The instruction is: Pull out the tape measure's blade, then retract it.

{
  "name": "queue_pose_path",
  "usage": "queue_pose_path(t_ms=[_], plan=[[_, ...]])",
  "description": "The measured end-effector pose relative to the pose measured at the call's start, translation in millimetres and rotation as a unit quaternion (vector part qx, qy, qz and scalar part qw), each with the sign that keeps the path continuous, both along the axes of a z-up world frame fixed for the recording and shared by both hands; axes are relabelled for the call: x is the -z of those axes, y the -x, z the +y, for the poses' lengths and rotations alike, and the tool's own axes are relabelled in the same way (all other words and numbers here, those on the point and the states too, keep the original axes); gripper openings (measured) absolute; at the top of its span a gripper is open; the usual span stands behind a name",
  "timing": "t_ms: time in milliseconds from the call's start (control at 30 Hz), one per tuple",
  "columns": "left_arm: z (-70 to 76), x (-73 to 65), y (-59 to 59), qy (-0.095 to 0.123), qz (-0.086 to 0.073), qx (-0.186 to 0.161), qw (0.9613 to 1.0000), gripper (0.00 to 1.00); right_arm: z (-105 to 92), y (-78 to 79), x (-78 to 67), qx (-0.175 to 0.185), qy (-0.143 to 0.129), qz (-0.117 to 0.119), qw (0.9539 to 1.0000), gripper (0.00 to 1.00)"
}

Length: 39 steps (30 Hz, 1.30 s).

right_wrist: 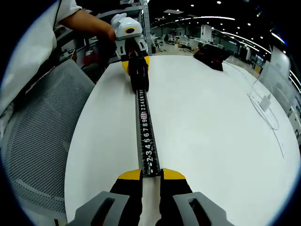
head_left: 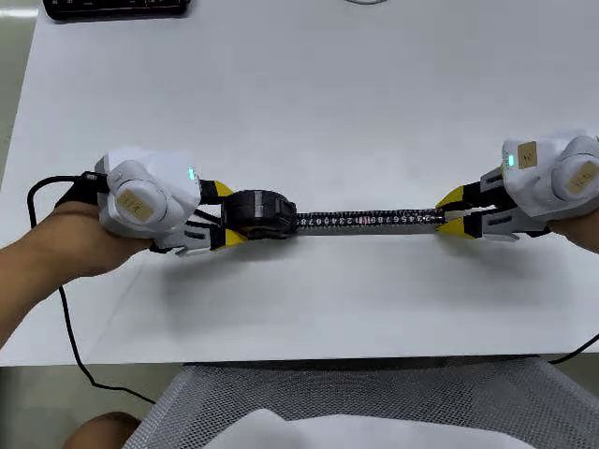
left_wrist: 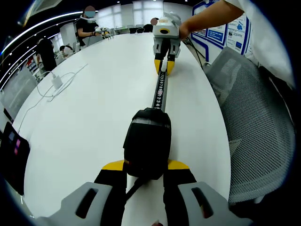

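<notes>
The white table [head_left: 309,112] carries everything. Near its front edge, the left tool [head_left: 226,214] clamps the black tape measure [head_left: 260,213]. Its blade [head_left: 370,221] lies drawn out flat to the right tool [head_left: 453,212], which pinches its tip.

Open-plan office: long white table [left_wrist: 94,108], mesh chair [left_wrist: 254,136], wall posters [left_wrist: 215,36], ceiling lights [right_wrist: 211,19].

a white table [head_left: 309,112], grey mesh chair [head_left: 374,398] and ceiling lights [right_wrist: 211,18] in an open office.
</notes>
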<state>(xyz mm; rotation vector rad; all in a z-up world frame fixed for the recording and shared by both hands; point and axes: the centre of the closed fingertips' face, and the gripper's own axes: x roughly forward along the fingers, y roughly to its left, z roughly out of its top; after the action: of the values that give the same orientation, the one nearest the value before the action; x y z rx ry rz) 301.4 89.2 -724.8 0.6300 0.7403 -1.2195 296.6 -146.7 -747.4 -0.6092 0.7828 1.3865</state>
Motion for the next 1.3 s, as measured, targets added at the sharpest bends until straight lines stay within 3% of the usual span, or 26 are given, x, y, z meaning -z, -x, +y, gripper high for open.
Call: queue_pose_path(t_ms=[1300], plan=[[-0.2, 0.6, 0.0, -0.002, 0.000, 0.000, 1.0000, 0.25, -38.6, 1.4, -0.2, 0.001, 0.035, -0.001, 0.9994, 0.09]])
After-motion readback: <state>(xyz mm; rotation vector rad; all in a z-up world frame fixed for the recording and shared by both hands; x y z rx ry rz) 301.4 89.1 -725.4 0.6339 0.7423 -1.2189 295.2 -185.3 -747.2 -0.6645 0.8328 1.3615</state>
